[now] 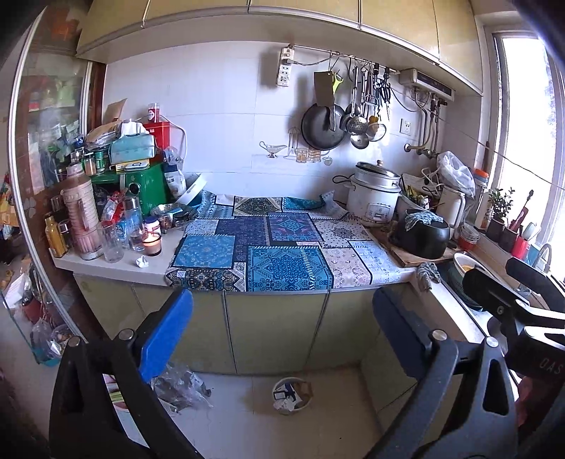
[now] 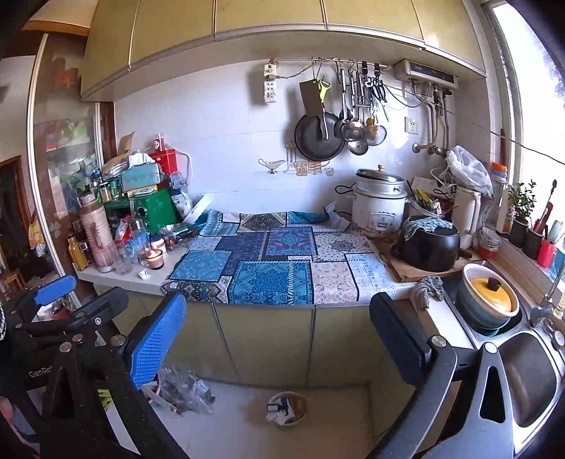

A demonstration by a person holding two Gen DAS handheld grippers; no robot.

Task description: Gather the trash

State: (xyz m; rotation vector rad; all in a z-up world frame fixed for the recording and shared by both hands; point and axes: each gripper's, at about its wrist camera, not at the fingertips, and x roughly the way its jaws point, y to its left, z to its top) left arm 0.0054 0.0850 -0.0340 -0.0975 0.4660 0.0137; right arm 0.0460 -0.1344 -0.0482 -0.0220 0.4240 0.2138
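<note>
A domestic kitchen. Tiled wall with a rail of hanging utensils and a frying pan; worktop under a patchwork cloth; rice cooker; double steel sink; wall cupboards above, base cupboards below.

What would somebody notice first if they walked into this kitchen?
Probably the bright blue patchwork cloth spread over the middle of the counter. Then the black frying pan hanging on the white tiled wall above it, with ladles beside it, and the lit candle in a glass at the cluttered left end of the counter. Down on the floor in front of the cabinets stands a small waste bin with trash already in it.
</note>
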